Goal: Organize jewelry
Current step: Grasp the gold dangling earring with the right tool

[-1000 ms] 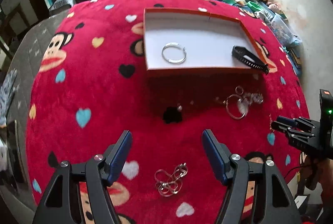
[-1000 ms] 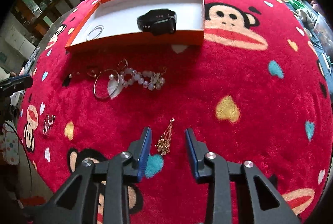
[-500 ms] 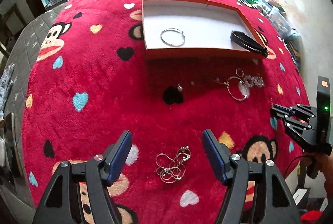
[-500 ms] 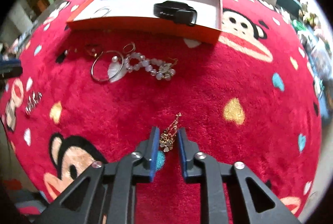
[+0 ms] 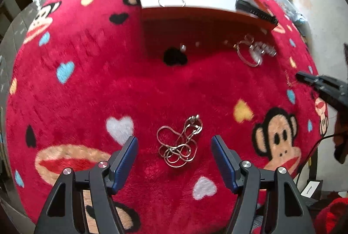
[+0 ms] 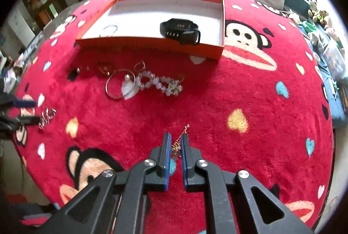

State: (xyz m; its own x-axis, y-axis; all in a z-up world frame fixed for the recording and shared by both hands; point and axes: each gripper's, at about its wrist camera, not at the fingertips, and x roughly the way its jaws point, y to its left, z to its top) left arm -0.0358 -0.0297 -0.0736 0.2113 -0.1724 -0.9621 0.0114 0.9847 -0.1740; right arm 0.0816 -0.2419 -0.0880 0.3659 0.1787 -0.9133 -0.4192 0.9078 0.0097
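The red plush blanket with monkey faces and hearts (image 6: 250,103) covers the whole work surface. At twelve o'clock on it sits the shallow orange cardboard box lid with a white inside (image 6: 223,22), the collecting place. Two pieces already lie in it: a black smart-band watch (image 6: 180,30) toward its right half and a thin silver bangle (image 6: 109,29) toward its left.

The greater part is judged outstanding. Loose on the blanket, just in front of the box at about eleven o'clock in the right wrist view, lie a large silver hoop bangle (image 6: 118,87), touching a pale beaded bracelet (image 6: 159,83), with small rings and earrings beside them, too small to tell apart.

The left gripper (image 5: 174,153) stands wide apart, nothing held, poised over a tangled thin silver chain necklace (image 5: 179,142) that lies between its jaws on the pile.

The right gripper (image 6: 175,147) has just been closing, and its blue pads now pinch a small gold dangling earring (image 6: 179,140), its chain end trailing toward twelve o'clock. Neither piece is boxed yet.
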